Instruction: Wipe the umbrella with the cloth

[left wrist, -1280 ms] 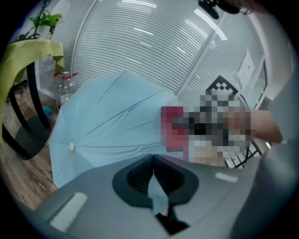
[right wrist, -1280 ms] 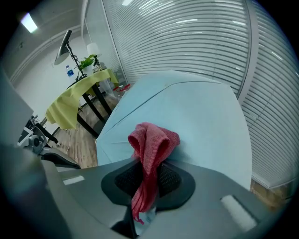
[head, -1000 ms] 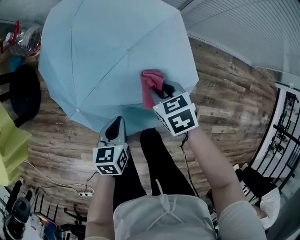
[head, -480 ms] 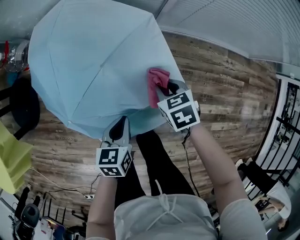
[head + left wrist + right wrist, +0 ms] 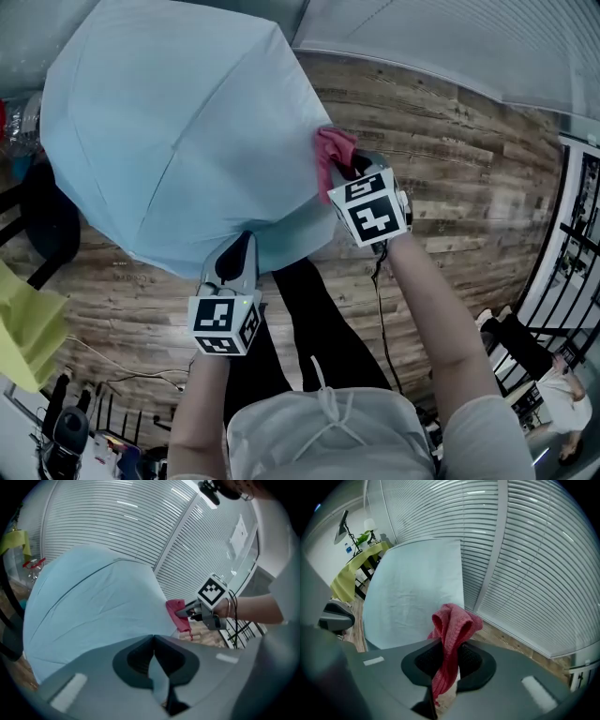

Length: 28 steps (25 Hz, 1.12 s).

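An open light blue umbrella fills the upper left of the head view. My left gripper is shut on the near rim of its fabric; a strip of blue fabric shows between the jaws. My right gripper is shut on a red cloth, which lies against the canopy's right edge. In the right gripper view the cloth bunches up out of the jaws, with the umbrella right behind it. The left gripper view shows the right gripper and cloth beside the canopy.
A plank floor lies below, with white slatted blinds beyond it. A black chair and yellow cloth stand at left, a black rack at right. A cable runs by the person's legs.
The umbrella has shifted left under the cloth. My right gripper has slid the cloth right and up, from well inside the panel to the canopy's right edge. The left gripper keeps its hold.
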### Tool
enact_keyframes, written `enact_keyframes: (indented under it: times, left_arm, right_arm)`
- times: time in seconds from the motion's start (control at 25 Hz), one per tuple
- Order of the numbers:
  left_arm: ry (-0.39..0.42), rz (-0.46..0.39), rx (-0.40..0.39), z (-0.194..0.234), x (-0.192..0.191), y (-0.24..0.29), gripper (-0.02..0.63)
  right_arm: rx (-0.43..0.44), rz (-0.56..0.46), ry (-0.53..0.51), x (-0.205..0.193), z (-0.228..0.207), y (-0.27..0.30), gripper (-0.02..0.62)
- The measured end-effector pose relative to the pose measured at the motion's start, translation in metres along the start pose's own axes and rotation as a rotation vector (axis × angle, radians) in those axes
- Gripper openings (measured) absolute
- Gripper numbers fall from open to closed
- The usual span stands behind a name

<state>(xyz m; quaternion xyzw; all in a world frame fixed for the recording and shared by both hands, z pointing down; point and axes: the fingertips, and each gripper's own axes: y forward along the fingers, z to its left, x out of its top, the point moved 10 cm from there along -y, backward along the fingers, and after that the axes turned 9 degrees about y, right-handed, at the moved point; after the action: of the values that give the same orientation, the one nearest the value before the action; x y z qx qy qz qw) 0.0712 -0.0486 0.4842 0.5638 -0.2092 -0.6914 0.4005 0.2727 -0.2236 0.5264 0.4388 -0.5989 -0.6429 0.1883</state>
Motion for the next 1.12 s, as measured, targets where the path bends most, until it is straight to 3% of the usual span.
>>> enact_keyframes:
  times: [0.4, 0.64, 0.84, 1.12]
  left_arm:
    - [0.029, -0.007, -0.024, -0.022, 0.008, 0.017, 0.008]
    - [0.013, -0.028, -0.049, -0.033, 0.003, 0.006, 0.008]
    - [0.028, -0.052, -0.074, -0.004, -0.011, -0.03, 0.008]
    - [0.063, -0.063, -0.088, 0.057, -0.051, -0.106, 0.008]
  right_arm:
    - [-0.102, 0.042, 0.089, -0.027, -0.036, 0.009, 0.064]
    - [-0.177, -0.006, 0.108, -0.029, -0.034, -0.023, 0.063]
    - [-0.184, -0.06, 0.094, -0.018, 0.021, -0.058, 0.063]
    - [-0.153, -0.124, 0.104, -0.015, 0.147, -0.091, 0.063]
